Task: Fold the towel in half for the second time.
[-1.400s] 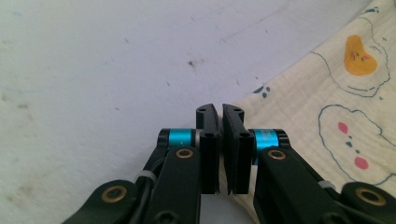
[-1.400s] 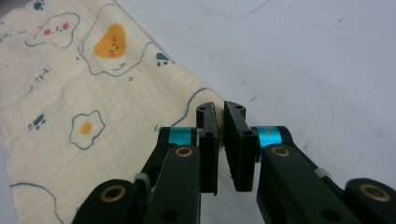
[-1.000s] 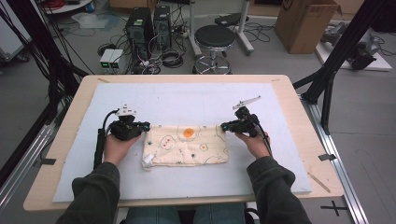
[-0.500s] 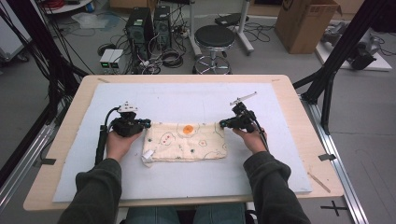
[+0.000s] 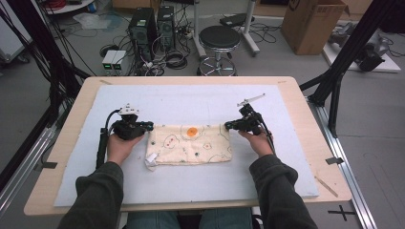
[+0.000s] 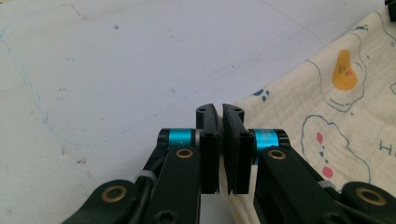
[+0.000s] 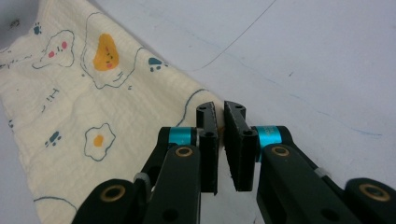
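A cream cloth printed with fried eggs and paw marks lies folded flat on the pale blue mat. My left gripper sits at the cloth's far left corner, shut on the cloth edge that meets its jaw tips. My right gripper is at the far right corner. In the right gripper view its jaws pinch the corner of the cloth. A small white tag sticks out at the cloth's near left corner.
The mat covers most of the wooden table. A thin wooden stick lies near the table's front right edge. A stool, computers and cables stand on the floor beyond the table.
Both grippers and the cloth have slid a little away from the person; the right gripper also shifted slightly.
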{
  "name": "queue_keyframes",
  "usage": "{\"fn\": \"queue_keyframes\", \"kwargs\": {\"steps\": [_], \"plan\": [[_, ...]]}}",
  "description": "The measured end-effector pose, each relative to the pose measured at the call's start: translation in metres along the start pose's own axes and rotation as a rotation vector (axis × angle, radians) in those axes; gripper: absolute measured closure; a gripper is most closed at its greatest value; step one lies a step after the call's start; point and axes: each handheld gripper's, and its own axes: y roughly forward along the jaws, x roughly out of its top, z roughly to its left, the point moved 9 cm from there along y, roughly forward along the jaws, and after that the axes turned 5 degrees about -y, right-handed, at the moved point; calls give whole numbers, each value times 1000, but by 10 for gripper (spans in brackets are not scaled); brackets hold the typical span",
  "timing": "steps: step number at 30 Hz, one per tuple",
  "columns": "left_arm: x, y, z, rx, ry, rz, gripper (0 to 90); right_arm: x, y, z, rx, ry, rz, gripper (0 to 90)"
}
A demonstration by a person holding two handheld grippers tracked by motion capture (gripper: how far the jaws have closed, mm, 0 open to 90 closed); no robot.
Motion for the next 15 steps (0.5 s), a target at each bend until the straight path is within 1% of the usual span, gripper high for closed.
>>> {"fn": "queue_keyframes", "kwargs": {"steps": [5, 6, 9, 10, 12, 15], "plan": [[1, -4, -4, -12, 13, -10, 851, 0, -3, 2, 3, 4, -7, 842], [1, -5, -5, -14, 9, -17, 851, 0, -4, 3, 5, 7, -8, 842], [0, -8, -7, -19, 14, -19, 851, 1, -7, 4, 7, 12, -11, 842], [0, -8, -7, -21, 17, -19, 851, 1, -7, 3, 6, 2, -15, 842], [-1, -9, -8, -24, 28, -15, 851, 1, -8, 3, 8, 12, -12, 842], [-2, -8, -9, -20, 32, -12, 852, -1, -7, 2, 10, 13, -5, 842]]}}
